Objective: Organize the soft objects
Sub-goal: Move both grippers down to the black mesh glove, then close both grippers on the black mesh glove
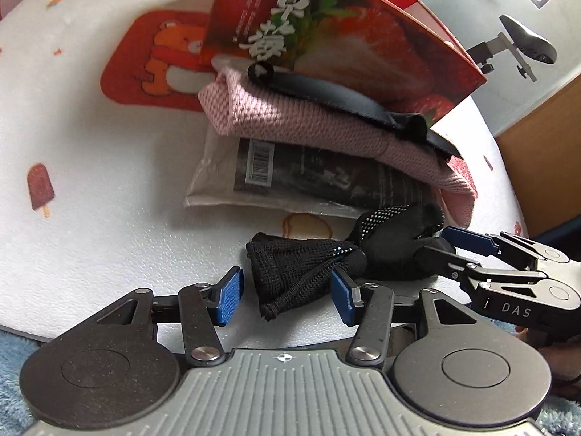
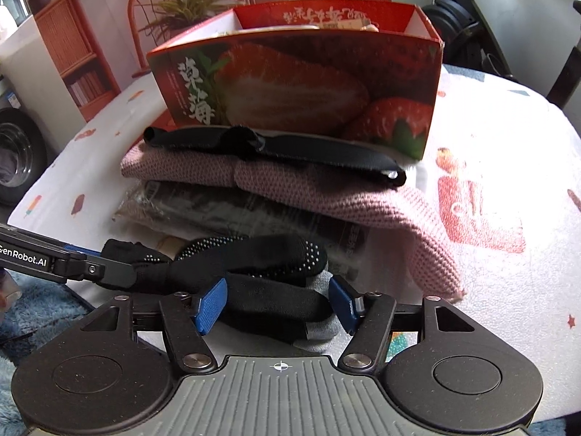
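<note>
Bright daylight, glare on tablecloth [image 2: 508,138] right side; soft shadows; strong fisheye edge bending; slight blur.

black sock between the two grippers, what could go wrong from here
1. Both the left gripper and the right gripper straddle the black sock with jaws open and pads apart from it; closing unevenly could leave one end dragging.
2. The sock lies against the plastic packet, so lifting may snag it.
3. The black strap rests loosely atop the pink knit cloth and could slide off.
</note>
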A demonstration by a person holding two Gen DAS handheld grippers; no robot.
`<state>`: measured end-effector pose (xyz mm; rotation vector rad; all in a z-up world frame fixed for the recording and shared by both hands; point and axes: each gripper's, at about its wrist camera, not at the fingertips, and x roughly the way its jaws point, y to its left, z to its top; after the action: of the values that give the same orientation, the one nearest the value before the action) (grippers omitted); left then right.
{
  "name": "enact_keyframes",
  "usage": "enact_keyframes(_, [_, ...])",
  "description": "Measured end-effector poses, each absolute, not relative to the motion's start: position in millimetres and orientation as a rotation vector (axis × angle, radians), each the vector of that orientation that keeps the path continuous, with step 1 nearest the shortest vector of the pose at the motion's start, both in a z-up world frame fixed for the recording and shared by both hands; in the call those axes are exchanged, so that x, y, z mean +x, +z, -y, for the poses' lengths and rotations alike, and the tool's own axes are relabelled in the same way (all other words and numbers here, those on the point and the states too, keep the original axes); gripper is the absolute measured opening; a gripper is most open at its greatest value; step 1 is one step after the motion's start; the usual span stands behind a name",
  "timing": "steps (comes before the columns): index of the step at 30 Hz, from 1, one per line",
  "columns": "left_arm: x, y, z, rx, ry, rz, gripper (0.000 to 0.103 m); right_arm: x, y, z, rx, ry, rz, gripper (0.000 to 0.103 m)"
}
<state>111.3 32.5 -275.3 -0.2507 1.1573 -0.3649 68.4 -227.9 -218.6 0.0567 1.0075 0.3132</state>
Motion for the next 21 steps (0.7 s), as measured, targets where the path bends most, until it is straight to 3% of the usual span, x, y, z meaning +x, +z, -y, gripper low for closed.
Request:
enact_keyframes(12, [113, -276, -20, -0.192, -0.395, -1.127, 0.046, 70, -232, 222, 0.06, 0.346, -1.034, 0.061])
enact_keyframes(17, [112, -276, -24, -0.205, -0.387, -1.122, 0.037, 71, -231, 217, 0.056, 0.384, -1.037, 0.036])
enact_keyframes(21, [110, -274, -25, -0.205, -0.396, -1.114, 0.026, 73, -231, 215, 0.063, 0.396, -1.038, 0.028])
